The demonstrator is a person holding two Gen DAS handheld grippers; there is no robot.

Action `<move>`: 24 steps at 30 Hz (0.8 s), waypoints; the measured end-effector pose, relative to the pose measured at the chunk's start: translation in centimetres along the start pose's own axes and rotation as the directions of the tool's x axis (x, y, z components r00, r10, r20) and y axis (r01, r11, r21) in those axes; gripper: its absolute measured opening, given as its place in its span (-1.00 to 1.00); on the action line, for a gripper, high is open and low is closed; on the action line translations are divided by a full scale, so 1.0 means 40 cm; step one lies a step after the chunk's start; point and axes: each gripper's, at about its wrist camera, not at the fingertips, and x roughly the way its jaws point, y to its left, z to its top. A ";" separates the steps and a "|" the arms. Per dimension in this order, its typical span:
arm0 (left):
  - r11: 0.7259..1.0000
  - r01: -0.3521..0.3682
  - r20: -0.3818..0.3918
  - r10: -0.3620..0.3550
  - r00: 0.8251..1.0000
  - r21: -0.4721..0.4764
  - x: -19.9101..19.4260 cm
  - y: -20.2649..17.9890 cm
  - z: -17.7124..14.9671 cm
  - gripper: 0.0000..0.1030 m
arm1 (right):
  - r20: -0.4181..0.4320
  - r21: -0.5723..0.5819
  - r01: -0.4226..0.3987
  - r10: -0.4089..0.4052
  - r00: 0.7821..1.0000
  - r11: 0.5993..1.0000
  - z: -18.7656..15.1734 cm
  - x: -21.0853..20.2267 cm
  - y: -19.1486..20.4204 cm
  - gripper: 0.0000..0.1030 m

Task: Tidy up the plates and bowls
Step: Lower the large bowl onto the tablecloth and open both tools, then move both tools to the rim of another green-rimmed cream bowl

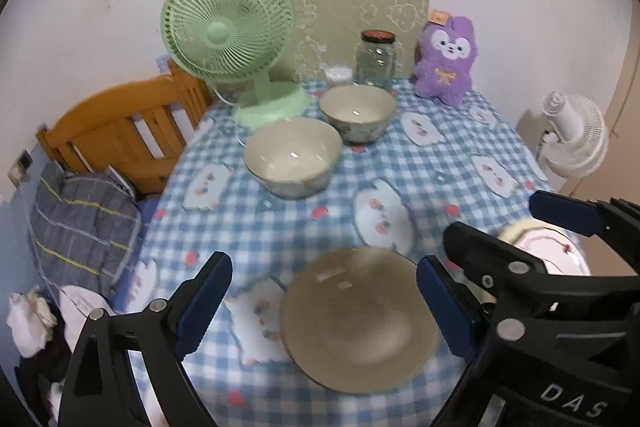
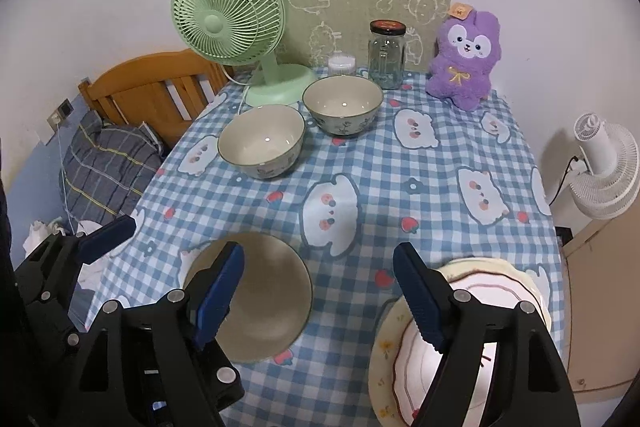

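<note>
Two cream bowls stand side by side on the checked tablecloth: the nearer bowl (image 1: 294,157) (image 2: 262,143) and the farther patterned bowl (image 1: 357,113) (image 2: 343,105). A grey-brown plate (image 1: 360,319) (image 2: 260,301) lies near the front edge. A stack of cream and white plates (image 2: 460,347) (image 1: 544,247) lies at the front right. My left gripper (image 1: 324,303) is open and empty above the grey plate. My right gripper (image 2: 320,295) is open and empty, between the grey plate and the plate stack; it also shows in the left wrist view (image 1: 516,227).
A green desk fan (image 1: 232,39) (image 2: 236,23), a glass jar (image 1: 376,61) (image 2: 387,55), a small white tub (image 2: 341,63) and a purple plush toy (image 1: 446,63) (image 2: 466,61) stand along the wall. A wooden bed frame (image 1: 124,135) is left; a white fan (image 2: 604,171) right.
</note>
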 end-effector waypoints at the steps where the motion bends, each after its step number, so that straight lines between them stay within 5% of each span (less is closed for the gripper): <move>1: 1.000 -0.005 0.004 0.005 1.000 0.009 0.005 0.005 0.011 0.84 | -0.001 0.003 0.001 -0.001 1.000 1.000 0.011 0.006 0.003 0.54; 15: 0.999 -0.031 -0.002 0.031 1.000 0.019 0.152 0.119 0.169 0.84 | -0.007 0.016 -0.045 0.045 0.999 0.999 0.199 0.173 0.047 0.54; 24: 0.999 -0.032 -0.053 0.033 0.998 0.029 0.301 0.153 0.235 0.84 | -0.026 -0.016 -0.003 0.002 1.000 1.000 0.292 0.311 0.066 0.54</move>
